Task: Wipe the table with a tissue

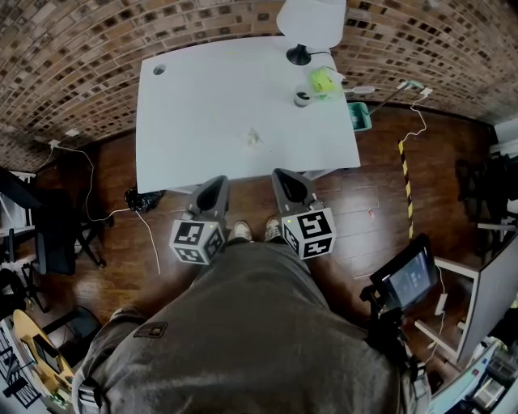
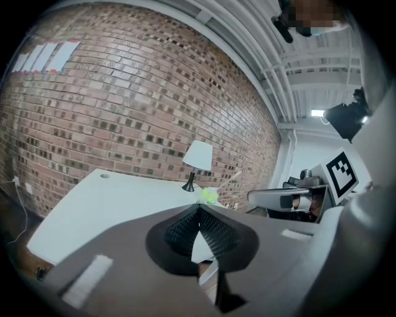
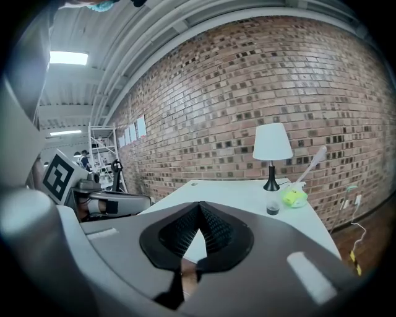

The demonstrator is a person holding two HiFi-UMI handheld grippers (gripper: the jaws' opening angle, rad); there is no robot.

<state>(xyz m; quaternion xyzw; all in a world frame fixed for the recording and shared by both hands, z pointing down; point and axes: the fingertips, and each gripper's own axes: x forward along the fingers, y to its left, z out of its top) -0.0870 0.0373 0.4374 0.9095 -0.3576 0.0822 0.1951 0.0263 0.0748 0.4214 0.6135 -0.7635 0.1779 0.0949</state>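
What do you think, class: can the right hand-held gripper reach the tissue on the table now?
Probably yes: the tissue lies alone on the table, with nothing between it and the right hand-held gripper at the near edge.

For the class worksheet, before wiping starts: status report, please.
Left gripper and right gripper jaws shut, empty, short of table. Tissue lies mid-table, untouched. Nothing between; lamp and cup sit beyond.

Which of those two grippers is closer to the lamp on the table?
Right. The right gripper is at the table's near edge, roughly in line with the lamp; the left gripper sits farther left.
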